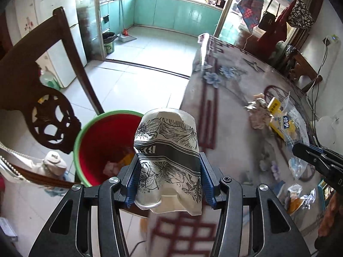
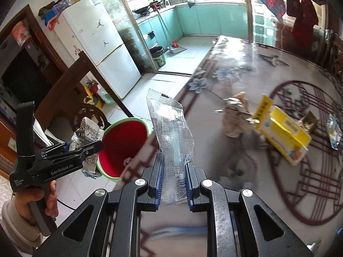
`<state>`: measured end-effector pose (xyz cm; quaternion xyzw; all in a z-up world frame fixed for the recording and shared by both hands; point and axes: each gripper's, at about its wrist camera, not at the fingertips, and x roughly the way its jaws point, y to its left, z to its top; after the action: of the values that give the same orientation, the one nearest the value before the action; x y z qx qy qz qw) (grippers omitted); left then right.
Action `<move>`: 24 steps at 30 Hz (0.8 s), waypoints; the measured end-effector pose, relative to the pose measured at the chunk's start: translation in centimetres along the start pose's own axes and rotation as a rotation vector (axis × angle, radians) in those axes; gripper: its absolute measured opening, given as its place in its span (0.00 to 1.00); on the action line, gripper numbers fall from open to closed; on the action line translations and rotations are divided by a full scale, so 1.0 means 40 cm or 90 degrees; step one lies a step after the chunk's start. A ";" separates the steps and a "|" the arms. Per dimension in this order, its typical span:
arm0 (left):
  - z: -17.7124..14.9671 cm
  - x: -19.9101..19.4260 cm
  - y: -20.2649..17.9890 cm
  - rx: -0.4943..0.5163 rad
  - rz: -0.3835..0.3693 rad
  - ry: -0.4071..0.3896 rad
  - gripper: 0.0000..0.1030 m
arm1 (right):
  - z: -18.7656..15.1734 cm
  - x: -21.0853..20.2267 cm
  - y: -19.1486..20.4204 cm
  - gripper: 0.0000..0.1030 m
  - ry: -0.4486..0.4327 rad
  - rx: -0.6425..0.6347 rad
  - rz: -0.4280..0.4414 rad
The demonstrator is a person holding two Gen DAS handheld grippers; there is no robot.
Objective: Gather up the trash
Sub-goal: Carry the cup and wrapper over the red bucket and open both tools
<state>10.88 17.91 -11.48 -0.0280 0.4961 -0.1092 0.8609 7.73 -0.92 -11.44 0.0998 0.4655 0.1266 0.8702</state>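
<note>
— Cup [image 1: 169, 156] first, from the left wrist view: the left gripper [image 1: 169, 180] pinches the crushed paper cup across its middle, pads pressed to both sides. It hangs at the table's [image 1: 231, 98] edge, with the red bin [image 1: 107, 141] just beyond on the floor.

— Why there?

— To carry it over the bin's mouth before letting go, I'd say. Some scraps already lie at the bottom, though blur keeps me from naming them.

— And the right wrist view?

— Right gripper [image 2: 173, 180] is nearly closed on a clear wrapper [image 2: 171, 132], clamped at its lower end so the rest stands up free. It also points toward the bin [image 2: 124, 147], which sits by a chair [image 2: 70, 98].

— What's left?

— Foil wad [image 2: 235, 115], yellow box [image 2: 283, 135] and a small packet [image 2: 333, 132] remain on the table [image 2: 246, 64], so the job looks partway done.
</note>
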 end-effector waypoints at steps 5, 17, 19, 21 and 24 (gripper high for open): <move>0.008 0.005 0.087 -0.012 0.004 0.006 0.47 | 0.021 0.049 0.070 0.15 0.005 -0.009 0.008; 0.003 0.091 0.241 -0.059 0.027 0.054 0.47 | 0.045 0.215 0.211 0.15 0.061 -0.035 0.046; -0.001 0.102 0.256 -0.063 0.025 0.062 0.47 | 0.046 0.247 0.230 0.15 0.072 -0.040 0.053; -0.004 0.112 0.264 -0.062 0.023 0.071 0.47 | 0.048 0.286 0.247 0.15 0.085 -0.045 0.059; -0.008 0.132 0.276 -0.060 0.022 0.084 0.48 | 0.056 0.345 0.268 0.15 0.106 -0.052 0.068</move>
<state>14.91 27.56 -17.83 -0.0526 0.5567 -0.0723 0.8259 15.61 13.46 -17.94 0.0780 0.5248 0.1997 0.8238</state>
